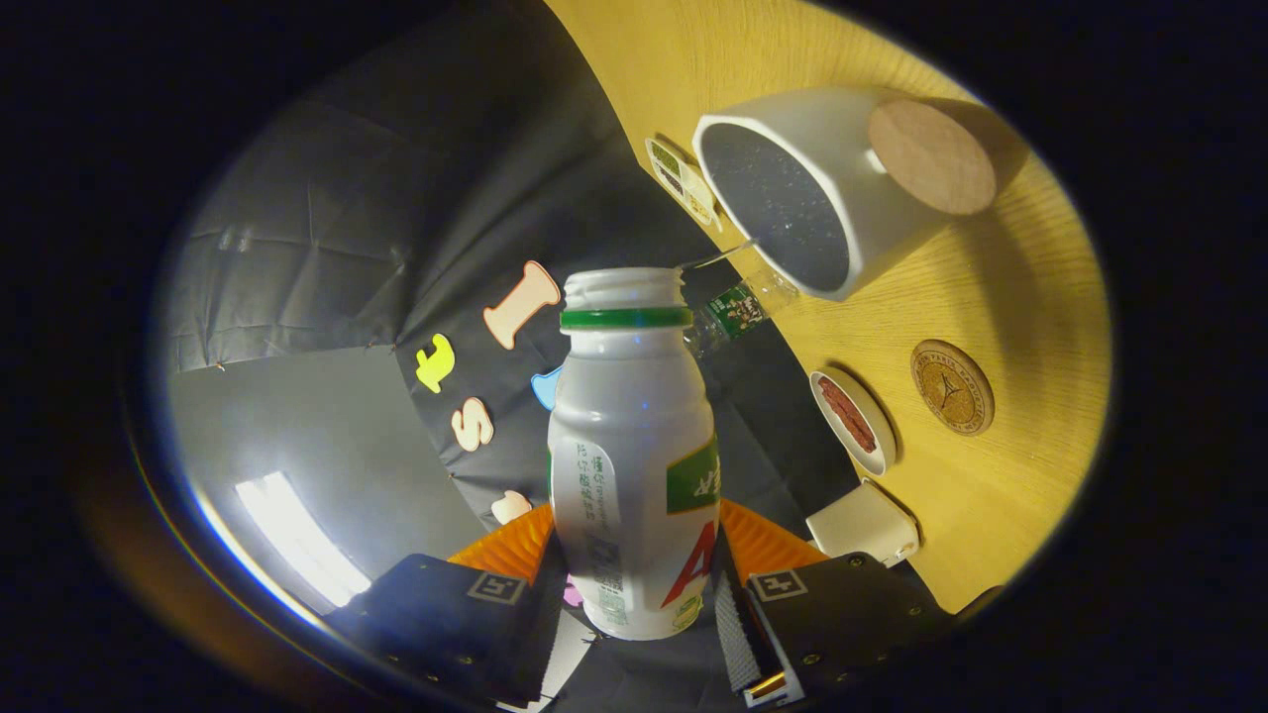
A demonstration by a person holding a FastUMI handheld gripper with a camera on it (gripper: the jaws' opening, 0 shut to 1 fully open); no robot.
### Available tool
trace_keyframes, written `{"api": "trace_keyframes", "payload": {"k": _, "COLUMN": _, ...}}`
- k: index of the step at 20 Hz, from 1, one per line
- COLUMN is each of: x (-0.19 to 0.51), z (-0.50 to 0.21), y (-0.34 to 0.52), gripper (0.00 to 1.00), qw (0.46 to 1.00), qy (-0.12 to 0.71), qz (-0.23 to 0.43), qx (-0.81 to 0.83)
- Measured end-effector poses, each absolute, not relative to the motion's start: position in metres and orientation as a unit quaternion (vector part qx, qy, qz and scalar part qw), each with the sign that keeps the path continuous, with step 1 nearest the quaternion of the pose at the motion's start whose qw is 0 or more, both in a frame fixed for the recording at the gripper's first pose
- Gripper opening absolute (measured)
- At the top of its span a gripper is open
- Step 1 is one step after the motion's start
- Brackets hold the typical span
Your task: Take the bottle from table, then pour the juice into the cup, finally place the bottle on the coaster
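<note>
Gripper view: you've got the bottle [634,456] clamped, gripper [634,594] closed on its lower body with a finger pressed against each side. The cap is off, the green neck ring shows below the open mouth, and the whole view is rolled hard over, so the table [1001,515] stands up like a wall off to three o'clock. That tells me you're tipped into the pour.

Up at one o'clock from the bottle's mouth sits the white cup [822,188], its dark inside facing you, with a round wooden disc [931,156] resting against its far side. A thin clear thread [718,255] runs from near the bottle's lip toward the cup rim; it may be juice, but I can't say for sure.

The round coaster [952,386] lies bare on the wood at three o'clock, a small dish [854,422] just beside it, a small white block [864,523] nearer your fingers.

So: pick-up done, pour seemingly under way, and setting the bottle on that coaster is what's left.
</note>
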State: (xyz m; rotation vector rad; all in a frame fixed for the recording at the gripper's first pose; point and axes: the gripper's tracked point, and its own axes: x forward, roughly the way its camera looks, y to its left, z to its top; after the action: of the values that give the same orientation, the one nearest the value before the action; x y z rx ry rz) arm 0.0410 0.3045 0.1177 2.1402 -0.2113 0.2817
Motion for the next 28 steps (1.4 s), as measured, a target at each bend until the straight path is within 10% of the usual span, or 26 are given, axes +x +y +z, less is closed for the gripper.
{"api": "trace_keyframes", "payload": {"k": 28, "x": 0.044, "z": 0.093, "y": 0.286, "gripper": 0.67, "qw": 0.401, "qy": -0.092, "qz": 0.070, "qx": 0.909}}
